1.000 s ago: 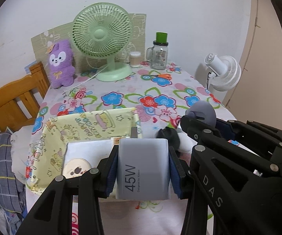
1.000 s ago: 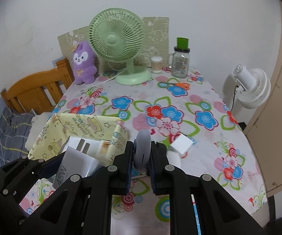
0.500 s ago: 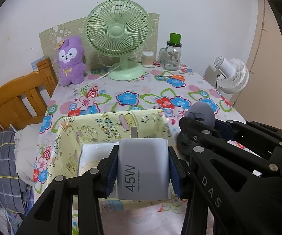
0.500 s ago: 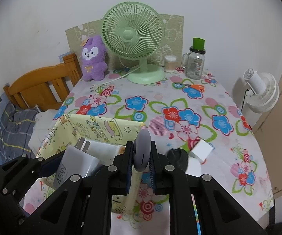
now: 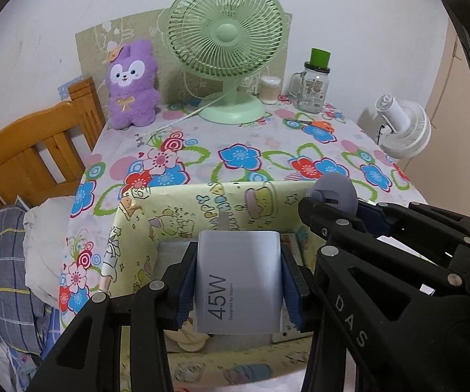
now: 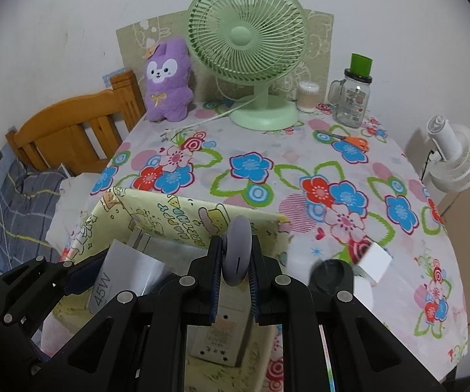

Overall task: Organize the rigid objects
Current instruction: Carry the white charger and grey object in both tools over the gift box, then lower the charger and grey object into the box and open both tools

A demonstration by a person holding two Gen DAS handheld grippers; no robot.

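Note:
My left gripper (image 5: 238, 281) is shut on a grey 45W charger (image 5: 238, 281), held over the inside of a yellow cartoon-print box (image 5: 182, 209). My right gripper (image 6: 235, 258) is shut on a flat grey-lilac disc (image 6: 237, 248), held on edge above the box's right side (image 6: 156, 209). The disc also shows in the left wrist view (image 5: 334, 191), and the charger shows in the right wrist view (image 6: 111, 277). A white device (image 6: 218, 333) and a beige item (image 5: 189, 339) lie in the box. A black round object (image 6: 331, 274) and a white cube (image 6: 375, 259) sit on the cloth to the right.
A green desk fan (image 6: 251, 42), purple plush (image 6: 166, 78), cotton-swab jar (image 6: 307, 96), glass mug jar (image 6: 352, 101) and orange scissors (image 6: 349, 138) stand at the table's back. A wooden bed frame (image 6: 71, 130) is at left, a white fan (image 6: 453, 156) at right.
Both grippers have moved left and forward with their objects, from beside the box to over it. The black object and white cube now lie further right in the right wrist view.

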